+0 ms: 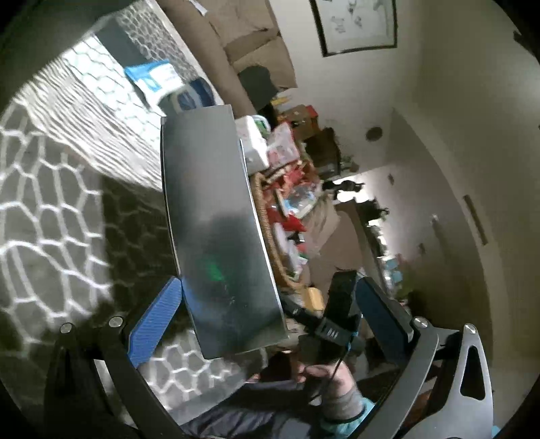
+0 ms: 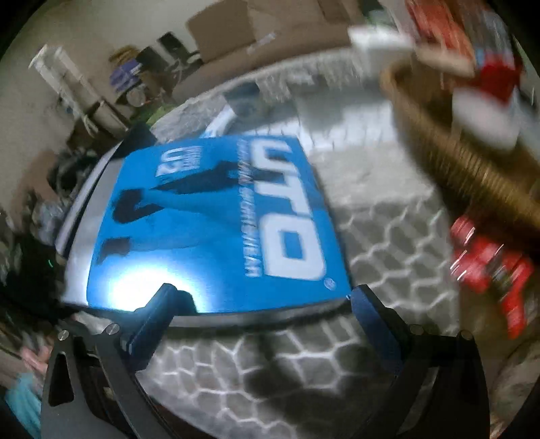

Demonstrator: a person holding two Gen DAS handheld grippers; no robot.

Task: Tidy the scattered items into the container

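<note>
The blue box (image 2: 216, 223), spanning the right gripper (image 2: 263, 304)'s wide-spread fingers and lifted off the rug just beside the woven basket (image 2: 449, 152), could slip before clearing its rim, while the left gripper (image 1: 273, 304) hangs open, silver panel (image 1: 216, 229) leaning on one finger.

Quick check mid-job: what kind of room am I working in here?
Most likely a home living room. A grey rug with a white honeycomb pattern covers the floor, a framed picture hangs on the wall, and a woven basket is overflowing with colourful household clutter.
</note>
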